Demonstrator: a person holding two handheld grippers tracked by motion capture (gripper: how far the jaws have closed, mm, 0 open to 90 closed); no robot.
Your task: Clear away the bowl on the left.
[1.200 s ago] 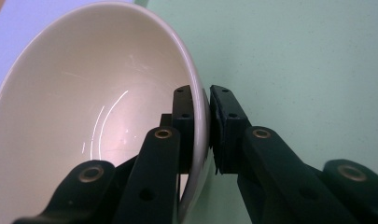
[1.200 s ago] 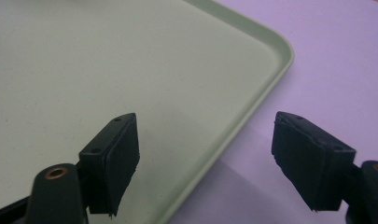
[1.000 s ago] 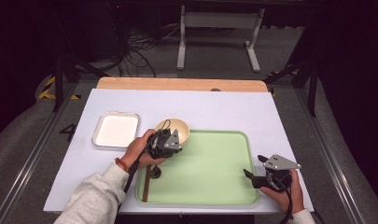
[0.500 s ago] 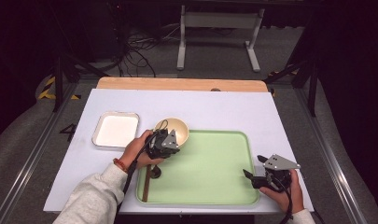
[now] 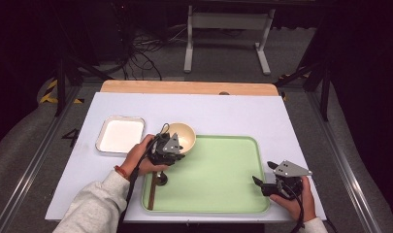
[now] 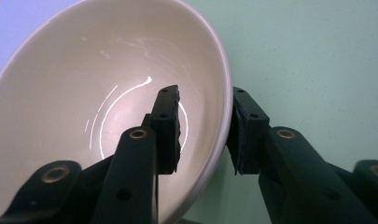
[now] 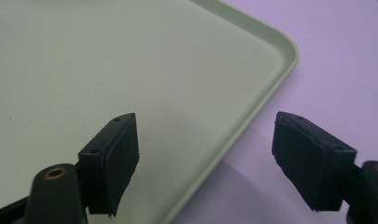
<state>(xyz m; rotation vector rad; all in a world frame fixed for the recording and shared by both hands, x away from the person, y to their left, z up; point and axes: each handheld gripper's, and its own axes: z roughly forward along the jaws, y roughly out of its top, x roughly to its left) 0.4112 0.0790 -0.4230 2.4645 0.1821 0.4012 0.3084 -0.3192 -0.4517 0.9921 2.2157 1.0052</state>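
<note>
Dark room, grey floor with cables and a metal stand behind, and up front a white-topped table [image 5: 233, 116] with a wooden strip along its far edge. On the left gripper [image 6: 203, 133], the jaws straddle the wall of a cream round ceramic bowl [image 6: 84, 93], one pad inside and one outside, and they've just been opening, so there's a visible gap on the inner side and the rim isn't really pinched anymore. That bowl sits at the far left corner of a pale green plastic tray [image 5: 218, 179], partly over its edge, seen from the high view just past the left gripper [image 5: 167, 150]. The right gripper [image 7: 205, 163] has its jaws spread with nothing clamped; they hang either side of the tray's rim [image 7: 252, 88], one pad over the tray, the other over the table. In the high view it sits at the tray's near right corner [image 5: 262, 187]. Further out, a white square shallow dish [image 5: 120, 135] rests left of the bowl, and something dark and thin lies along the tray's left edge, too small to make out.
</note>
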